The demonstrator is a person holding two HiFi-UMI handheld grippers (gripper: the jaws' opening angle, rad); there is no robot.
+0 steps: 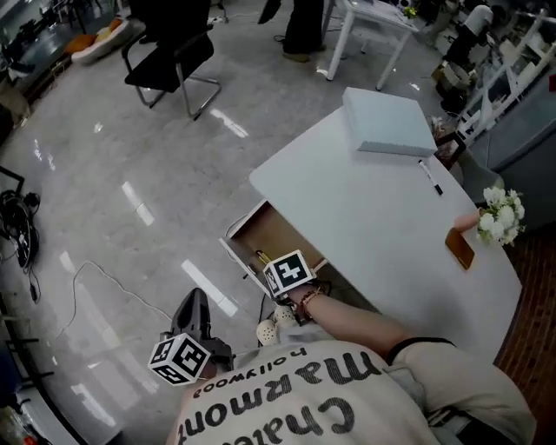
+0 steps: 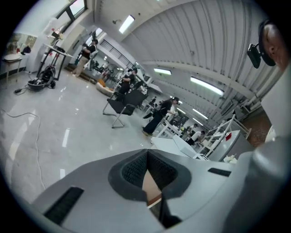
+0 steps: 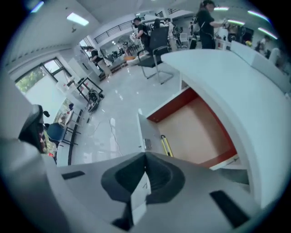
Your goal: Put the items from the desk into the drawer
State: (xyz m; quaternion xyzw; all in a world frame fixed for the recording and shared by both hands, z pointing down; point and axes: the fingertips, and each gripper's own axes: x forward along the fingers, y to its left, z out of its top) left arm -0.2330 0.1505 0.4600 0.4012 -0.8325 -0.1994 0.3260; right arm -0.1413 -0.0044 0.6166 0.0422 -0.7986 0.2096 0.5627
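Observation:
The white desk [image 1: 365,209] has its wooden drawer [image 1: 276,233] pulled open. A yellow and black pen [image 3: 166,145] lies in the drawer near the front panel; the same pen [image 1: 261,258] shows in the head view. On the desk lie a grey box [image 1: 388,123], a black pen [image 1: 432,178] and a brown phone-like slab [image 1: 460,248]. My right gripper [image 3: 145,155] hangs over the drawer's near corner, shut, nothing between its pads. My left gripper [image 2: 148,151] is shut and empty, held low over the floor to the drawer's left [image 1: 195,300].
White flowers [image 1: 499,215] stand at the desk's right edge. A black chair [image 1: 174,61] and a second white table [image 1: 373,22] are across the grey floor. A cable [image 1: 104,282] runs along the floor at the left. People stand far off.

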